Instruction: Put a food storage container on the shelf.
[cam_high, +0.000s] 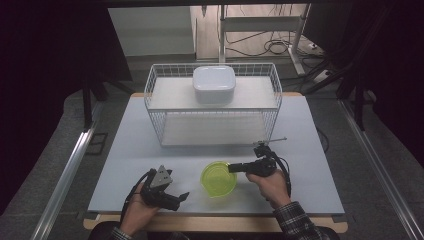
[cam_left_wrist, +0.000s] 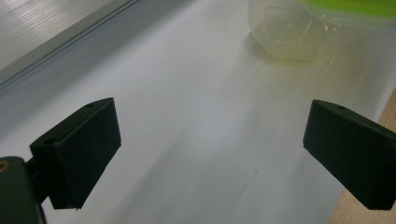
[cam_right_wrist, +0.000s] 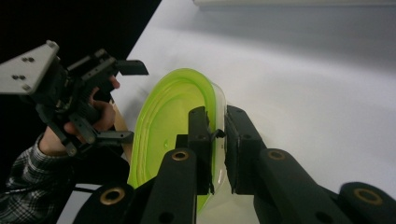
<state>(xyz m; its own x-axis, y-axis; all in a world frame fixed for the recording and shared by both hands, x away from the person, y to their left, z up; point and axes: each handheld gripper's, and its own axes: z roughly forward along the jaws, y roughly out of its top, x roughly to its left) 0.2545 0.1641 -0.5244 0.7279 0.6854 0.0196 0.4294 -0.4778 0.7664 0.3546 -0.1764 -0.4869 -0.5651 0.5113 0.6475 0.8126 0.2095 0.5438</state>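
In the high view, green bowl (cam_high: 218, 178) sits at the desk (cam_high: 125, 150) front edge, right gripper (cam_high: 233, 168) at its rim. Left gripper view: left gripper (cam_left_wrist: 210, 140) jaws wide apart, holding nothing, bowl ahead. Right gripper view: jaws clamped on the bowl's clear wall.

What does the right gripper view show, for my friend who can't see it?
The right gripper pinches the rim of a green-lidded clear bowl on a white table. At left, a hand holds the left gripper, its jaws open.
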